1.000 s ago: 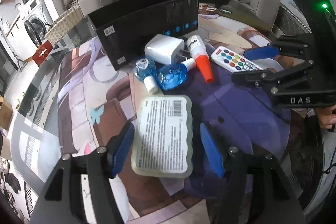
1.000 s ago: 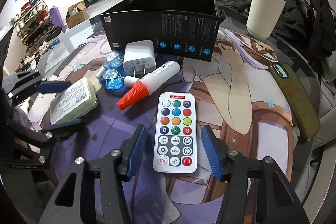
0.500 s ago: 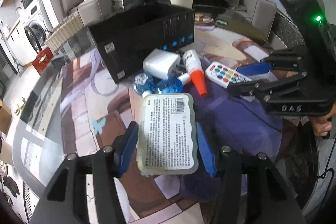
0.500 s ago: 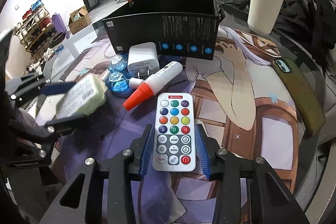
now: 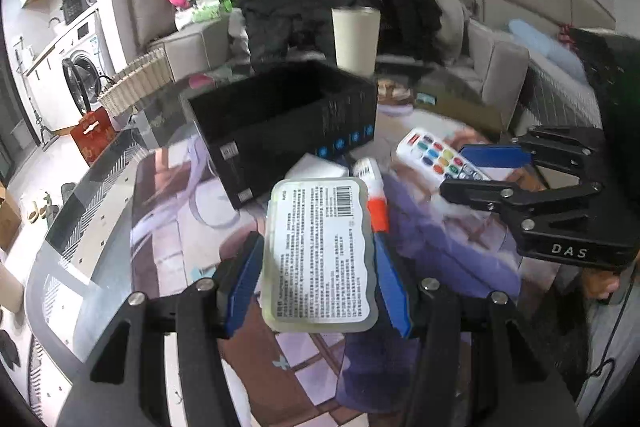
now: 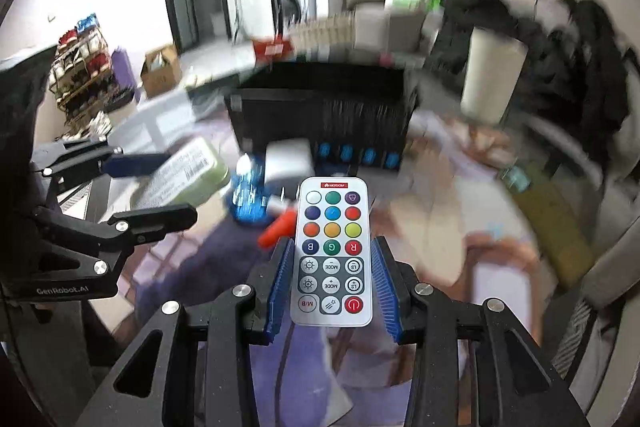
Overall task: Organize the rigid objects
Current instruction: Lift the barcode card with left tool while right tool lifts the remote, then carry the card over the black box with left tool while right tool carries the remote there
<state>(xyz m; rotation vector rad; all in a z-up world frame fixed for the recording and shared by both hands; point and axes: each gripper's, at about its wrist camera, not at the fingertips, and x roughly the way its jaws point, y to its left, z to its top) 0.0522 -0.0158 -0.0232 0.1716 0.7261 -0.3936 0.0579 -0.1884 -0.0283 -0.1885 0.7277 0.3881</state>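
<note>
Over the tabletop middle: you hold both grippers up off the printed mat, each with something in it.
Left gripper: your blue fingers are closed against the two long sides of a flat green case, white label up, barcode toward the far end. The case is lifted clear of the tabletop.
Right gripper: its fingers press the long edges of the white remote, gripping the half with the power button; the coloured buttons point away from you. It too is off the tabletop.
Same remote from the left: the remote shows between the right gripper's fingers, near the black box.
Black box: open-topped, standing toward the far edge of the tabletop, blue dots along its near wall. In the right view the box sits straight beyond the remote.
In front of the box: a white charger touches or nearly touches its near wall; a blue bottle lies just beside the charger; a white tube with an orange cap lies near them, partly hidden behind the case.
Far right of the tabletop: a cream cup stands upright; a phone in a green case lies flat near the right edge.
Focus: the right view is blurred, so small details there cannot be read.
</note>
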